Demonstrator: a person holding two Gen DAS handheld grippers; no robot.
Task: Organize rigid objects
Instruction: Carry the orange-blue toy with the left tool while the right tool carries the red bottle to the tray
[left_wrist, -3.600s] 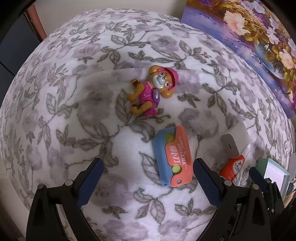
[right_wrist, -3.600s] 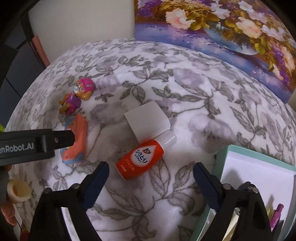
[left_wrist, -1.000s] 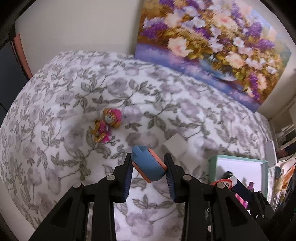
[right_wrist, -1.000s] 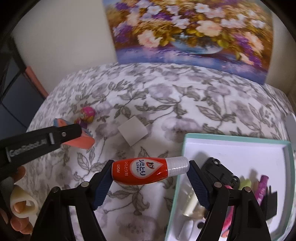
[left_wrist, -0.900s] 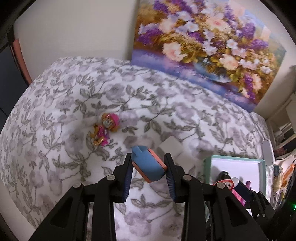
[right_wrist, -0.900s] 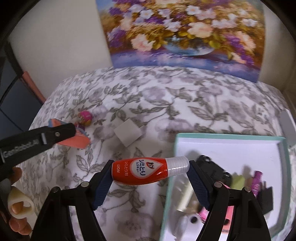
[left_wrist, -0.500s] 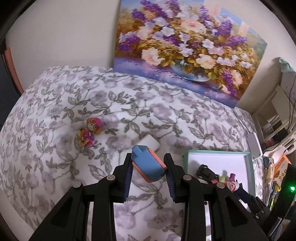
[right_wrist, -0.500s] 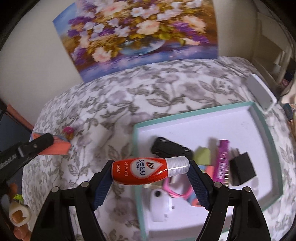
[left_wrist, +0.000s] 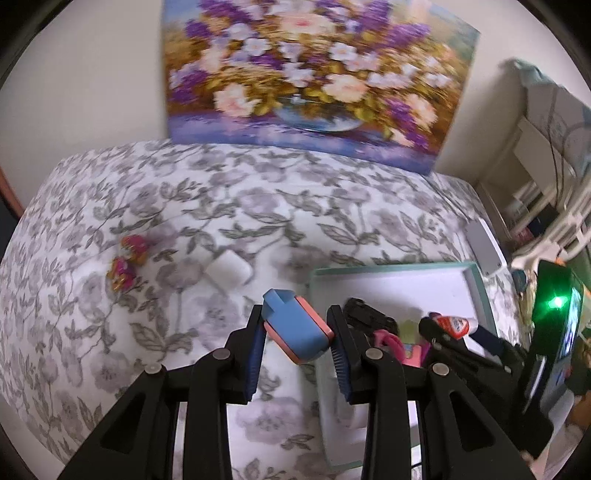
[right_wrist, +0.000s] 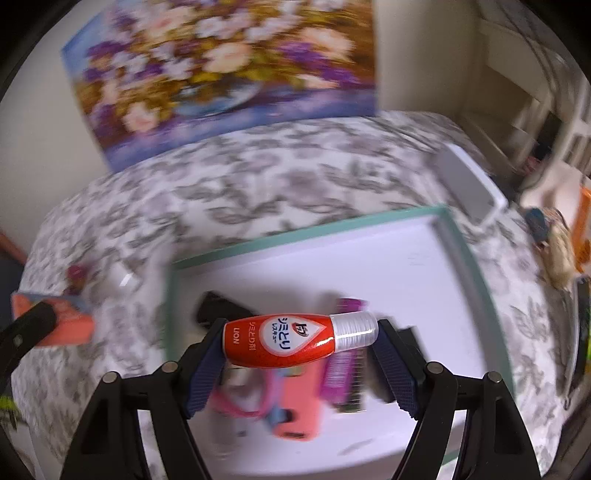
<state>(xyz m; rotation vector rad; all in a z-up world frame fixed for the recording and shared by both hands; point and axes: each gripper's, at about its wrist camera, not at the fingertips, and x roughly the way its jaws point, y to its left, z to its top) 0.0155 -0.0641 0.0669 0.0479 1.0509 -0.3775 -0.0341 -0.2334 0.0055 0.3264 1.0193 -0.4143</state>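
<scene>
My left gripper (left_wrist: 295, 334) is shut on a blue and orange case (left_wrist: 295, 325), held in the air just left of the teal-rimmed white tray (left_wrist: 476, 284). My right gripper (right_wrist: 301, 345) is shut endwise on a red bottle with a white cap (right_wrist: 295, 341), hanging over the tray (right_wrist: 469, 251). In the right wrist view the case (right_wrist: 55, 319) and the left gripper's black finger (right_wrist: 33, 321) show at the left edge. In the left wrist view the bottle (left_wrist: 452, 326) shows over the tray's right part. A pink toy pup (left_wrist: 127, 264) and a white block (left_wrist: 229, 269) lie on the floral blanket.
Inside the tray lie a black object (right_wrist: 218, 308), a purple stick (right_wrist: 343, 363), a salmon-pink case (right_wrist: 299, 402) with a pink loop and other small items, blurred. A flower painting (left_wrist: 314, 81) leans on the wall behind. A white flat device (right_wrist: 469, 184) lies beyond the tray. Shelves and clutter stand at the right.
Both grippers have swung to the right with their loads. The tray has come under the right gripper and next to the left one; the toy pup and white block have slid off to the left.
</scene>
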